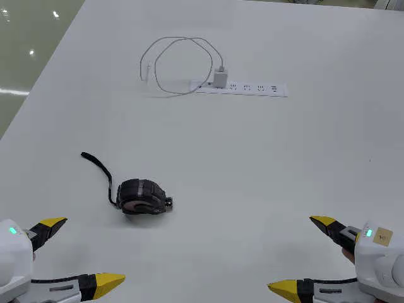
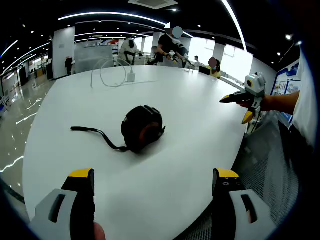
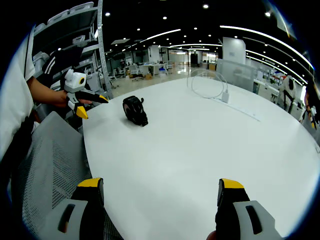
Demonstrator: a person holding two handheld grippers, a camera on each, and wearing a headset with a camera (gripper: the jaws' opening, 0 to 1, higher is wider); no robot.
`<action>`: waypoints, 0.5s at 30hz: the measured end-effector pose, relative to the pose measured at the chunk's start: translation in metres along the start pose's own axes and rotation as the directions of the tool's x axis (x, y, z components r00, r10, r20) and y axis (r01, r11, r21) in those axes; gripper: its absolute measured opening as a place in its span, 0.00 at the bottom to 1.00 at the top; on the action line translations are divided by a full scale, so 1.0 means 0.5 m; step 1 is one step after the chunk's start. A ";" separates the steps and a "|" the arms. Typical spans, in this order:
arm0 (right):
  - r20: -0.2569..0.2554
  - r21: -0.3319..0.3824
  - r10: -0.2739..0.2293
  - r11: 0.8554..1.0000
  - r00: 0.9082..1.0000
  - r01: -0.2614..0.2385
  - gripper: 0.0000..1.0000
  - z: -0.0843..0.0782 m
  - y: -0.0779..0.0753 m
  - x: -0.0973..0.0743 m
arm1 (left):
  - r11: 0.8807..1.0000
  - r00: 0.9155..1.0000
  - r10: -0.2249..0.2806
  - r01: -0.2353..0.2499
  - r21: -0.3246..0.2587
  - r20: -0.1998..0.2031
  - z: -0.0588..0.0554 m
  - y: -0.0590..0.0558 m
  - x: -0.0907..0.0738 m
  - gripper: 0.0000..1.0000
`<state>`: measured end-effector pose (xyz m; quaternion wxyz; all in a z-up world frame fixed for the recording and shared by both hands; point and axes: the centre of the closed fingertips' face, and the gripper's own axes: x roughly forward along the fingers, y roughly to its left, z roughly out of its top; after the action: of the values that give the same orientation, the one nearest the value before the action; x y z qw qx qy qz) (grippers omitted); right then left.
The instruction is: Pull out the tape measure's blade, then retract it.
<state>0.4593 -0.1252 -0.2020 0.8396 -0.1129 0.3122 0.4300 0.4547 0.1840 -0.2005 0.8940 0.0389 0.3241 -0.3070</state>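
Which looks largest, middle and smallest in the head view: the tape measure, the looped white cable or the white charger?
Largest: looped cable, by spread.
Middle: tape measure, though nearest the camera.
Smallest: charger.

Head view: high above the near edge of the table (image 1: 265,164), facing forward and down. Both gripper views: low at that edge, facing across the tabletop. All three share the tape measure (image 1: 140,197) and the power strip (image 1: 252,88).
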 end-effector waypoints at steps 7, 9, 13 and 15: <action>0.001 0.000 0.000 1.000 1.000 0.000 0.93 0.002 -0.001 0.000 | 1.000 1.000 -0.004 0.004 0.001 -0.002 -0.001 -0.001 0.002 0.96; 0.000 0.000 0.000 1.000 1.000 0.000 0.93 0.001 -0.001 0.001 | 1.000 1.000 -0.004 0.004 0.000 -0.001 -0.001 -0.002 0.002 0.96; -0.001 0.001 0.000 1.000 1.000 0.000 0.93 -0.001 0.000 0.001 | 1.000 1.000 -0.003 0.003 -0.001 0.000 -0.002 -0.002 0.001 0.96; 0.000 0.002 0.000 1.000 1.000 0.000 0.93 -0.001 0.001 0.001 | 1.000 1.000 -0.004 0.004 -0.001 -0.001 -0.003 -0.002 0.001 0.96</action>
<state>0.4590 -0.1248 -0.2027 0.8396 -0.1119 0.3127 0.4298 0.4535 0.1831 -0.2018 0.8931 0.0377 0.3250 -0.3087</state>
